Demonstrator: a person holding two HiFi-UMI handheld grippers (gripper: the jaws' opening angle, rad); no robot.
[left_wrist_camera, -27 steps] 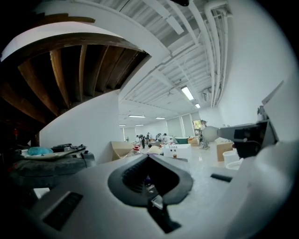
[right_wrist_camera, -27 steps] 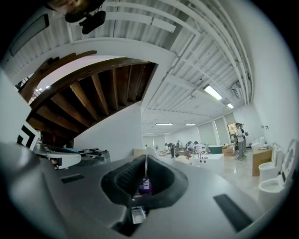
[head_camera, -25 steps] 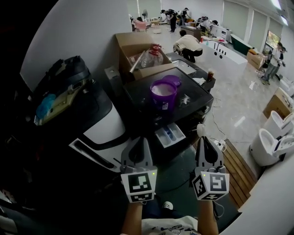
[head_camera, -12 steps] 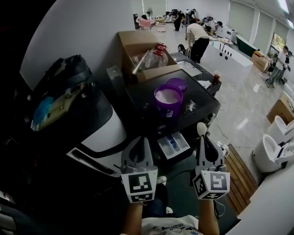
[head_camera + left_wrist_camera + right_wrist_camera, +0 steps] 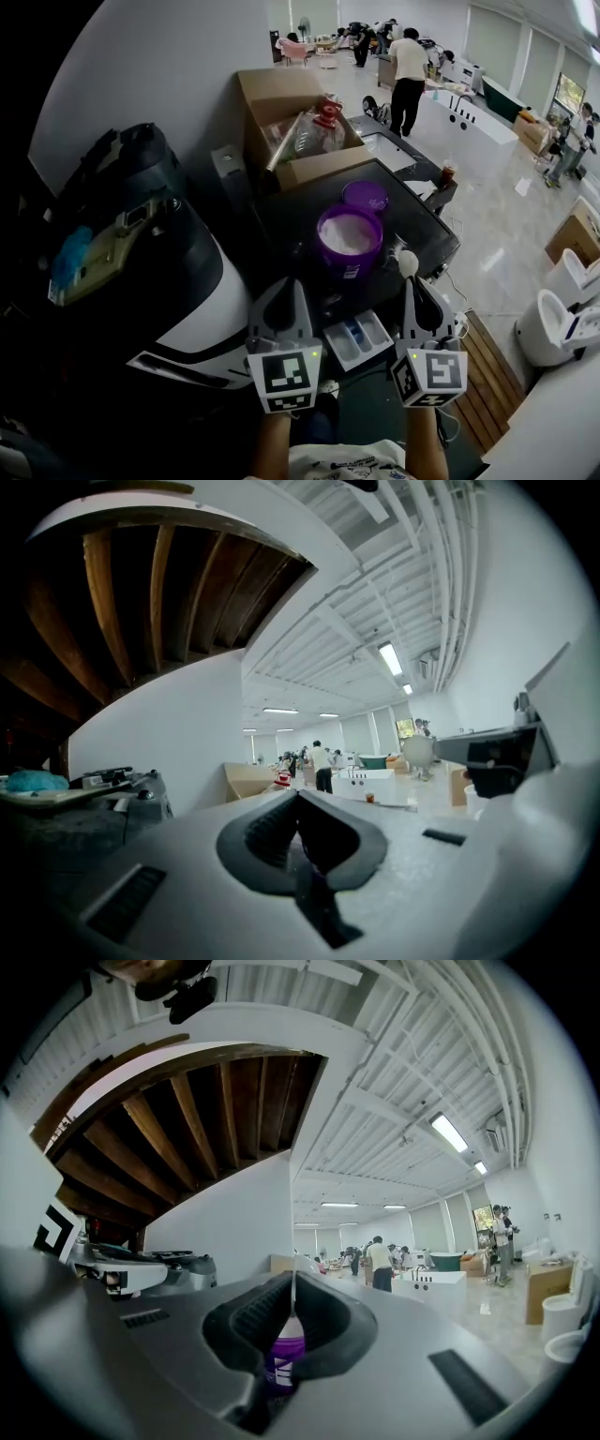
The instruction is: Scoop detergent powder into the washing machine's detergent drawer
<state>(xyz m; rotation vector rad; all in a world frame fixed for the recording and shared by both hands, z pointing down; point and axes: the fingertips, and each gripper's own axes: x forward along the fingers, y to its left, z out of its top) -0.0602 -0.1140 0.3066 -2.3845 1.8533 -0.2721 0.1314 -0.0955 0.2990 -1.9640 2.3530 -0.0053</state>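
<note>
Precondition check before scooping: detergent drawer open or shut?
Open. In the head view the detergent drawer is pulled out of the washing machine front, its compartments exposed from above.

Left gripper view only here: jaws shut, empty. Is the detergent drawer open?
Observer: Yes. The head view shows the detergent drawer pulled out at the machine's front.
Operator: Where's the powder?
Observer: White powder sits in an open purple tub on the machine's dark top. Its lid lies just behind the tub.
Operator: Something white at the right gripper's tip. Scoop?
Observer: Yes. The right gripper is shut on a white scoop, bowl upward, near the tub's right side. I can't tell whether it's loaded.
</note>
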